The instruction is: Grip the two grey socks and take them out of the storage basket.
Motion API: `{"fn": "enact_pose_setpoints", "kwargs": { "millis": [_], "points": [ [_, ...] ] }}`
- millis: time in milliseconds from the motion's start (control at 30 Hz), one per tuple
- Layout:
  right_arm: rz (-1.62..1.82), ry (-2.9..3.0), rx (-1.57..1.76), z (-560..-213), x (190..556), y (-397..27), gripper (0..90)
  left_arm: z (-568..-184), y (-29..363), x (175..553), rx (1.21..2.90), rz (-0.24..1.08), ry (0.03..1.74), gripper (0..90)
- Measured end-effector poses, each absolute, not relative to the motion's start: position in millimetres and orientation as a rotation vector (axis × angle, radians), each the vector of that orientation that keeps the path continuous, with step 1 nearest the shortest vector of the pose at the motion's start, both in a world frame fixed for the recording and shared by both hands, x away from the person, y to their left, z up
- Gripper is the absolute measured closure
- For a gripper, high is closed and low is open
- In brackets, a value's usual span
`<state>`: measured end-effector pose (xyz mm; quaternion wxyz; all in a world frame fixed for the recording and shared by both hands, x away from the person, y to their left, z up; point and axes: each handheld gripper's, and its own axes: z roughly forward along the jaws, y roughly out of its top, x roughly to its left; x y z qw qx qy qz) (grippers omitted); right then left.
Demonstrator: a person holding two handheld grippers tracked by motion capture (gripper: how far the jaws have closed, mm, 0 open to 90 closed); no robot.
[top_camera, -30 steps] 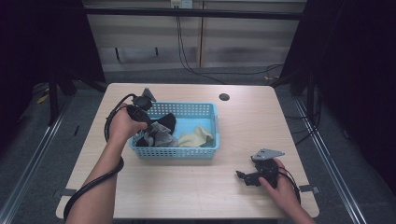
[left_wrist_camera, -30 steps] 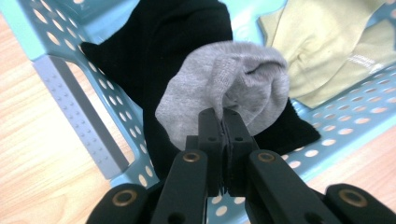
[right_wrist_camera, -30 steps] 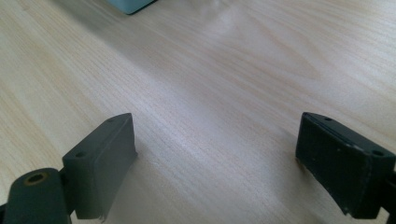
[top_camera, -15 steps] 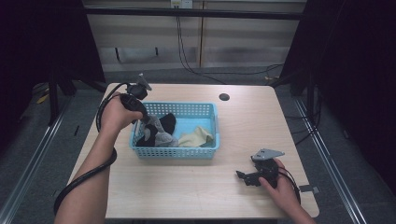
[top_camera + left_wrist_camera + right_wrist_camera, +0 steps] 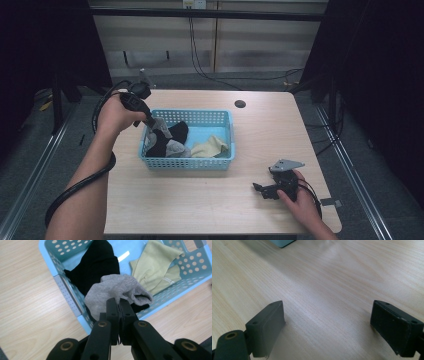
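A light blue perforated basket point(image 5: 197, 164) stands mid-table and holds a black sock point(image 5: 170, 135), a grey sock point(image 5: 171, 146) and a pale yellow sock point(image 5: 210, 148). My left gripper point(image 5: 154, 124) hangs over the basket's left end, shut on the grey sock point(image 5: 117, 288), which dangles above the basket's left wall point(image 5: 66, 290). The black sock point(image 5: 96, 267) and the yellow sock point(image 5: 156, 267) lie below it. My right gripper point(image 5: 261, 190) rests on the table near the front right, open, with bare wood between its jaws point(image 5: 327, 322).
A dark round hole point(image 5: 240, 104) sits in the tabletop behind the basket. The left gripper's black cable point(image 5: 80, 185) loops along the person's left forearm. Dark floor, rails and cables surround the table; its edges are near both hands.
The left hand has risen and drawn back to the left, lifting the grey sock partly out of the basket. The right gripper has stayed put.
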<state>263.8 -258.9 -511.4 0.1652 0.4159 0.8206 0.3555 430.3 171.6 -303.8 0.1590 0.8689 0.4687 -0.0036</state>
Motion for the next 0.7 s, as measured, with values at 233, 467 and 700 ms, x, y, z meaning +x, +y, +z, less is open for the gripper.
{"fn": "enact_pose_setpoints", "kwargs": {
  "millis": [233,467,700],
  "points": [
    [1.012,2.338,1.185,-511.4,263.8,-258.9,11.4,-299.4,179.5,428.7,2.466,-0.003,1.358,88.0],
    [1.013,2.338,1.185,-511.4,263.8,-258.9,11.4,-298.4,199.3,425.7,2.442,0.0,1.407,88.0],
    [1.012,2.337,1.185,-511.4,263.8,-258.8,11.4,-297.4,213.4,421.1,2.429,0.007,1.426,88.0]
  ]
}}
